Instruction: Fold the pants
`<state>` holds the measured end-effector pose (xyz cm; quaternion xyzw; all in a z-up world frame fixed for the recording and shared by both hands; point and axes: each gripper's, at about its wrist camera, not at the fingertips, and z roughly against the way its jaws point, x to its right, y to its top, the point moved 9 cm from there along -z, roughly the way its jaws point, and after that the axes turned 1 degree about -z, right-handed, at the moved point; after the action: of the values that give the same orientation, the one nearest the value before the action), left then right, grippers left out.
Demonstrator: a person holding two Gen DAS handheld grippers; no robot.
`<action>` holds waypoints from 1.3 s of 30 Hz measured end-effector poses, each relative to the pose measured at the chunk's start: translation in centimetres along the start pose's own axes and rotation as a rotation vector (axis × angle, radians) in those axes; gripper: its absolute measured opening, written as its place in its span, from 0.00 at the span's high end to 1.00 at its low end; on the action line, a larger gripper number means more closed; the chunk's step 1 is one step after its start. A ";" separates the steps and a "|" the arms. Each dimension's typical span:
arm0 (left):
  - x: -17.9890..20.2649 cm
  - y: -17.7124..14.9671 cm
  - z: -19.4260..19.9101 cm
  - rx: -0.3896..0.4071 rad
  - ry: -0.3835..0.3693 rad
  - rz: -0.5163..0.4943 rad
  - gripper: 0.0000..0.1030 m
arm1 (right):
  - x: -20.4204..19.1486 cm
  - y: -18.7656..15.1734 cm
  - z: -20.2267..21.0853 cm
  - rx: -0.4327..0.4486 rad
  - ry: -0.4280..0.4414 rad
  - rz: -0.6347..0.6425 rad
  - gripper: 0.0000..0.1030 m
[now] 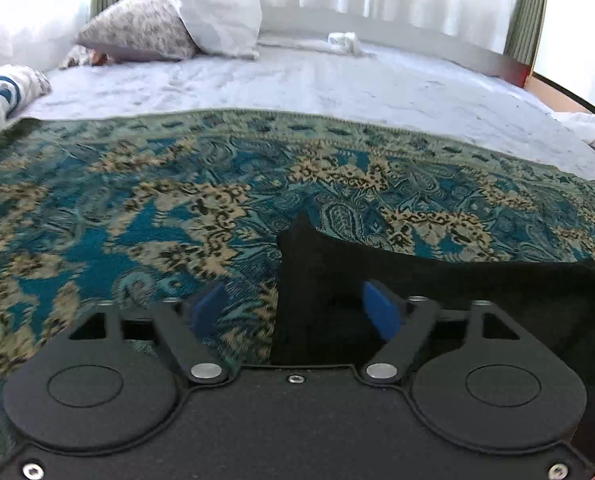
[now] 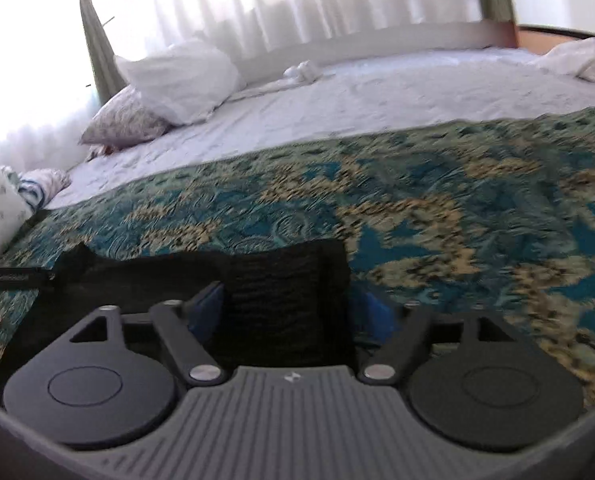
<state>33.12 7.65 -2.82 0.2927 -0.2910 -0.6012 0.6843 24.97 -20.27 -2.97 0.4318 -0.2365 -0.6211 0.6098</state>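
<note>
Both tools wide open, gripping nothing: left tool [image 1: 293, 308], right tool [image 2: 291, 308]. Black pants [image 2: 285, 280] at 6 o'clock on patterned bedspread [image 1: 137, 200]. Risk: loose upturned corner springs back, fold unravels.

Sunlit curtained window [image 2: 297, 8] (bed [image 2: 377, 92] below)

Black pants [image 1: 437, 300] cut off at lower right; patterned bedspread [image 2: 477, 208] motion-blurred (right wrist view)

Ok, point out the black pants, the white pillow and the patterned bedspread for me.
black pants [image 2: 285, 300]: right wrist view, on the folded fabric between the fingers.
white pillow [image 1: 217, 4]: left wrist view, on its middle.
patterned bedspread [image 1: 137, 200]: left wrist view, on a bare stretch left of the pants.
</note>
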 end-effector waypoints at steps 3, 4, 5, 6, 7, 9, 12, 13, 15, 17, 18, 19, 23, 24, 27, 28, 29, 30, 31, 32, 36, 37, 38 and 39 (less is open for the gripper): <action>0.2 -0.9 3.4 0.053 -0.001 -0.014 0.11 | -0.9 0.1 3.2 0.084 -0.098 0.063 0.08; 0.4 -1.5 4.7 0.069 -0.003 -0.013 0.09 | -1.3 0.0 4.3 0.102 -0.120 0.079 0.06; 0.7 -2.4 6.1 0.082 -0.011 -0.009 0.07 | -1.9 -0.3 5.3 0.113 -0.137 0.093 0.04; 1.1 -3.0 7.2 0.090 -0.021 -0.006 0.05 | -2.7 -1.0 6.6 0.123 -0.142 0.107 0.01; 1.4 -4.0 8.5 0.097 -0.035 0.000 0.03 | -3.6 -1.6 7.7 0.131 -0.135 0.118 0.00; 2.2 -6.3 10.5 0.089 -0.058 0.001 0.03 | -5.5 -3.6 9.5 0.136 -0.117 0.149 0.00; 3.0 -9.7 13.0 0.072 -0.051 -0.002 0.03 | -7.7 -6.7 11.3 0.124 -0.125 0.180 0.00; 3.3 -10.9 13.7 0.068 -0.047 -0.007 0.03 | -8.2 -7.7 11.7 0.115 -0.123 0.181 0.00; 3.7 -12.8 14.9 0.081 -0.065 -0.032 0.02 | -9.2 -9.5 12.5 0.100 -0.114 0.173 0.00; 4.3 -14.6 15.6 0.103 -0.082 -0.074 0.01 | -10.1 -11.1 12.9 0.080 -0.110 0.175 0.00; 4.4 -15.4 15.6 0.093 -0.073 -0.093 0.01 | -10.4 -11.9 13.0 0.067 -0.105 0.182 0.00; 4.5 -16.2 15.4 0.076 -0.061 -0.109 0.01 | -10.7 -12.5 12.9 0.055 -0.104 0.192 0.00; 4.8 -17.6 15.5 0.083 -0.040 -0.123 0.00 | -10.8 -13.6 12.1 0.032 -0.162 0.251 0.00; 4.9 -17.7 15.5 0.077 -0.036 -0.127 0.00 | -10.8 -13.6 12.1 0.034 -0.167 0.252 0.00; 5.2 -18.0 15.5 0.071 -0.030 -0.142 0.00 | -10.5 -13.8 11.6 0.011 -0.184 0.215 0.00; 5.3 -17.9 15.4 0.071 -0.030 -0.146 0.00 | -10.2 -13.9 11.5 0.005 -0.186 0.198 0.00; 5.3 -18.0 15.4 0.069 -0.031 -0.150 0.00 | -10.0 -13.9 11.4 -0.001 -0.185 0.182 0.00; 5.2 -17.8 15.3 0.068 -0.033 -0.153 0.00 | -9.8 -14.0 11.3 -0.005 -0.184 0.178 0.00; 5.2 -17.8 15.2 0.065 -0.035 -0.152 0.00 | -9.9 -14.0 11.3 -0.009 -0.182 0.183 0.00; 5.2 -17.8 15.2 0.062 -0.036 -0.151 0.00 | -9.9 -14.1 11.2 -0.012 -0.183 0.191 0.00; 5.2 -17.5 14.8 0.060 -0.036 -0.146 0.00 | -9.9 -14.3 11.1 -0.005 -0.180 0.205 0.00; 5.2 -17.5 14.7 0.062 -0.034 -0.148 0.00 | -9.9 -14.3 11.2 -0.003 -0.178 0.205 0.00; 5.2 -17.5 14.7 0.063 -0.033 -0.149 0.00 | -9.9 -14.3 11.1 -0.002 -0.178 0.207 0.00; 5.2 -17.5 14.6 0.064 -0.032 -0.150 0.00 | -9.9 -14.4 11.1 0.000 -0.178 0.210 0.00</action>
<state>11.29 -0.15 -6.04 0.3258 -0.2983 -0.6456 0.6230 6.68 -11.26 -6.57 0.3476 -0.3338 -0.5897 0.6481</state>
